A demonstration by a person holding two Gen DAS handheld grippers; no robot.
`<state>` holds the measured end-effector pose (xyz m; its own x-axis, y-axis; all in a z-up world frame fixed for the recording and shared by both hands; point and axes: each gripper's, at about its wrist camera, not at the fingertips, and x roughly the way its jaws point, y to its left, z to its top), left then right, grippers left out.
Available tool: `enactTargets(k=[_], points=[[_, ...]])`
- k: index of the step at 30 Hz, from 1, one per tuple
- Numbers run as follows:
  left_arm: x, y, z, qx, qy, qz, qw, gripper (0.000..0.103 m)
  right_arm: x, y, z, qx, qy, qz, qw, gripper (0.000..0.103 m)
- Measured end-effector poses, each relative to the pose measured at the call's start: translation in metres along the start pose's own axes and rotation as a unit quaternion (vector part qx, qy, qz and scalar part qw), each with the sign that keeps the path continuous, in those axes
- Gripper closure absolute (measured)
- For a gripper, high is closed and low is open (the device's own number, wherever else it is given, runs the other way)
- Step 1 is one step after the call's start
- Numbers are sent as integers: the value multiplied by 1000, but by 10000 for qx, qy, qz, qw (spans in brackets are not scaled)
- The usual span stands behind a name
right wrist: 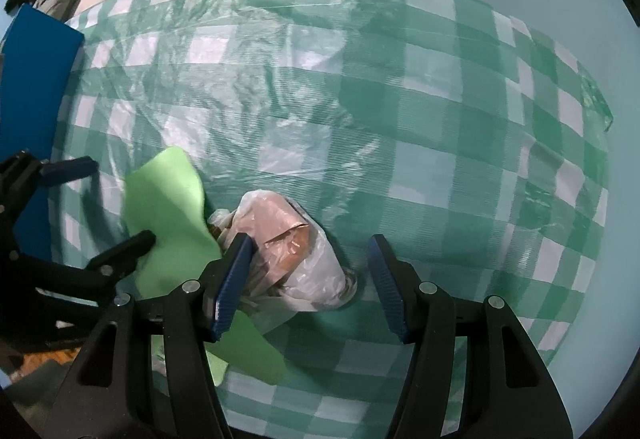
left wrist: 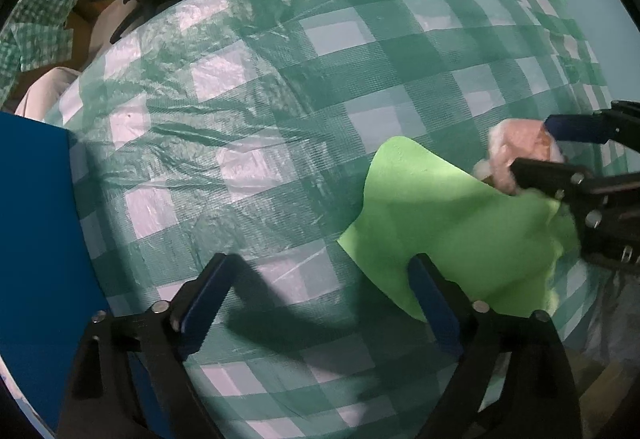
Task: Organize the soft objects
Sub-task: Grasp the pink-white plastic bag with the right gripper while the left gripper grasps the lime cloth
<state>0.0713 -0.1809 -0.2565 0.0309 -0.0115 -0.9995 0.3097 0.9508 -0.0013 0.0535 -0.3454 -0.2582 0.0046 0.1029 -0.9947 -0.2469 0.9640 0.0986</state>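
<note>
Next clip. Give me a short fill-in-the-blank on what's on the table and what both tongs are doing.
1. The tablecloth has a green and white ____ pattern.
2. The right tongs are ____, straddling a plastic bag.
3. The sheet beside the bag is light ____.
4. The open left tongs hold ____.

Missing words: checked; open; green; nothing

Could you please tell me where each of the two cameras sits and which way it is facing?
Left wrist: on the left gripper, looking across the checked tablecloth; own open fingers and the right gripper show.
Right wrist: on the right gripper, looking down at the plastic-wrapped bundle; left gripper shows.
Shared: green sheet, tablecloth, blue board.
</note>
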Motion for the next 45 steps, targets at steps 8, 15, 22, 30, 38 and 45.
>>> enactTargets(k=[8, 15, 22, 30, 38, 45], points=[[-1, 29, -14, -168, 124, 72, 9998, 11, 1, -34, -5, 197, -36, -326, 9993, 43], [-6, 54, -27, -360, 308, 432, 9979, 20, -2, -70, -7, 231, -73, -687, 9973, 43], [-34, 59, -33, -428, 84, 105, 9990, 17, -24, -86, -6, 500, -378, -276, 9977, 42], [-36, 43, -24, -460, 84, -526, 9975, 11, -38, -91, -16, 1295, -364, 382, 9902, 27], [-19, 6, -20, -32, 149, -354, 9993, 11, -22, -58, -12, 1518, -113, 287, 9879, 27], [-11, -14, -24, 107, 104, -64, 9999, 9, -9, -47, -15, 1499, 29, 10, 9887, 27]])
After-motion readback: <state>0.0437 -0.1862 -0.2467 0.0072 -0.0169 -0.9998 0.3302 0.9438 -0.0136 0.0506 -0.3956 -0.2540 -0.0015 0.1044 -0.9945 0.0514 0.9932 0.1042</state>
